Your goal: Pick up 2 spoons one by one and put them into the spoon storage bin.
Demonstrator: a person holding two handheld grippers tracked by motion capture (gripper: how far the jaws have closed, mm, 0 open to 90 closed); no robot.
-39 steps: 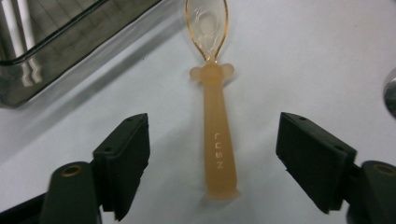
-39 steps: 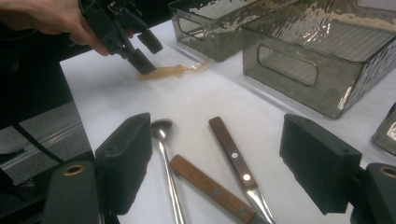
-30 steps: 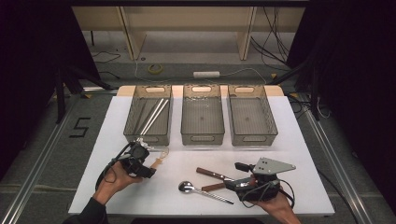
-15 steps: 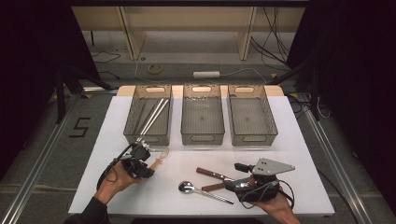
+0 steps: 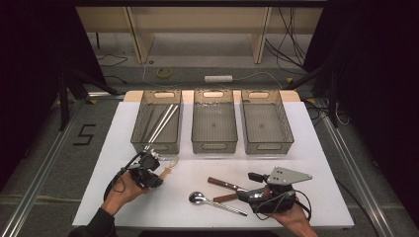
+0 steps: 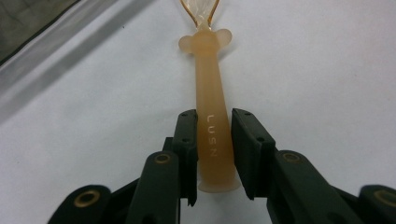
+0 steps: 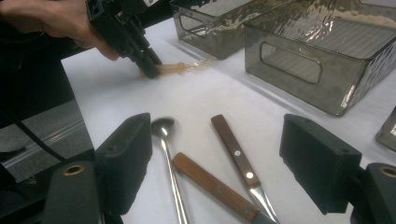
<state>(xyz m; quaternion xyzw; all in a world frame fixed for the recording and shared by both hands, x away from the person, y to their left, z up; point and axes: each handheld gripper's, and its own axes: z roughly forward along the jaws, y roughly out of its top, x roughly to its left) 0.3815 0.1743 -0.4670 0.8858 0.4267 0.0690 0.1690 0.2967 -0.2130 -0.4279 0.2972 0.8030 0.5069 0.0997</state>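
Note:
A translucent orange spoon [image 6: 208, 70] lies on the white table just in front of the left bin. My left gripper [image 6: 214, 115] has just been closing; its black pads now press both sides of the spoon's handle, which still rests on the table. In the high view the left gripper [image 5: 158, 169] is at front left, with the orange spoon [image 5: 169, 169] pointing right from it. My right gripper [image 5: 247, 186] is open at front right. Between and beyond its jaws [image 7: 215, 135] lie a metal spoon [image 7: 168, 149] and two wooden-handled knives [image 7: 233, 149].
Three smoky plastic bins stand in a row at the back: left bin [image 5: 156, 147] holding long metal rods [image 5: 162, 122], middle bin [image 5: 214, 146], right bin [image 5: 269, 146]. The metal spoon [image 5: 217, 202] lies near the table's front edge. Cables trail on the floor beyond.
The left gripper's jaws have drawn in around the orange spoon's handle. Both hands have stayed in place.

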